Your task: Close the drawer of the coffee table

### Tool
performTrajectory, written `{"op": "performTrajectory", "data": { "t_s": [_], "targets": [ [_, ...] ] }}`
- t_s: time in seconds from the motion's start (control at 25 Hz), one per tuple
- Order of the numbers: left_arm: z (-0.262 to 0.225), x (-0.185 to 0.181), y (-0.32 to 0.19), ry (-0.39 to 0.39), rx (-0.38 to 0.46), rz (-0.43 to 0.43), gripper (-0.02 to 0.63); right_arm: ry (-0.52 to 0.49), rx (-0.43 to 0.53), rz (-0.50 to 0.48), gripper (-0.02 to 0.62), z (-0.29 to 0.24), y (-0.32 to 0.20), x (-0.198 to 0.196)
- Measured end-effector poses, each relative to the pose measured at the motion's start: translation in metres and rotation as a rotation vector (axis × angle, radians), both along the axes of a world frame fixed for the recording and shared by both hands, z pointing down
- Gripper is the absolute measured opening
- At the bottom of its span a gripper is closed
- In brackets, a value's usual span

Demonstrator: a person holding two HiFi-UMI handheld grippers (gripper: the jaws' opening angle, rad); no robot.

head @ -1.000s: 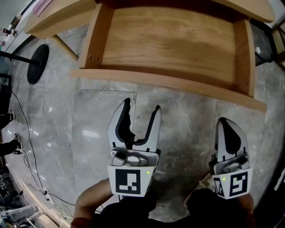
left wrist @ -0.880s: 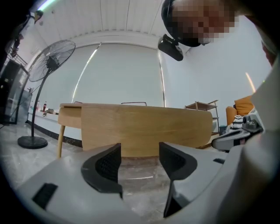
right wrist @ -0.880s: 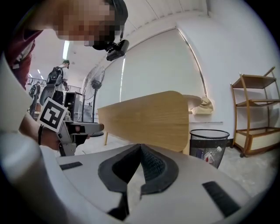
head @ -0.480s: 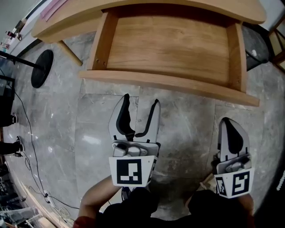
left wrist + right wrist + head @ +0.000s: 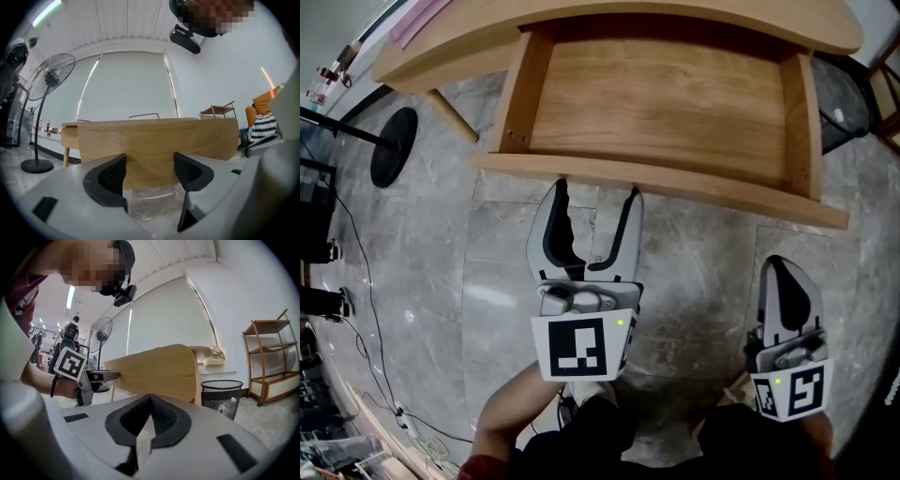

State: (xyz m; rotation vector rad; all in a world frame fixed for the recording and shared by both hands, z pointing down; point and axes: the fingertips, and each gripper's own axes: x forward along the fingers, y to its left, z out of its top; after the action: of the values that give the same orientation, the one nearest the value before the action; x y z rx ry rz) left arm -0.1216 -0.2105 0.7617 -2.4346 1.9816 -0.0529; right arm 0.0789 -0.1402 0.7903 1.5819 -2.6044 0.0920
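Note:
The coffee table has its wooden drawer pulled far out. The drawer's front panel faces me. My left gripper is level with its jaws opening wide; the fingertips reach the panel's near edge with nothing between them. In the left gripper view the panel fills the space just ahead of the left gripper. My right gripper is shut and empty, back from the panel's right end. The right gripper view shows the right gripper closed, the panel ahead, and the left gripper against it.
A black fan base and cables lie on the grey stone floor at the left. A mesh waste bin stands by the table's right end, with a wooden shelf beyond it. A standing fan is at the left.
My left gripper has moved forward up to the drawer's front panel, and its jaws have spread wider. The right gripper has stayed where it was, shut.

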Motion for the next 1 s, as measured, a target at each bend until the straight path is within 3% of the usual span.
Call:
{"op": "performTrajectory", "data": {
  "t_s": [1.0],
  "targets": [
    [-0.018, 0.008, -0.063, -0.037, -0.006, 0.036, 0.307, -0.047, 0.065, 0.056, -0.002, -0.013, -0.006, 0.016]
  ]
}}
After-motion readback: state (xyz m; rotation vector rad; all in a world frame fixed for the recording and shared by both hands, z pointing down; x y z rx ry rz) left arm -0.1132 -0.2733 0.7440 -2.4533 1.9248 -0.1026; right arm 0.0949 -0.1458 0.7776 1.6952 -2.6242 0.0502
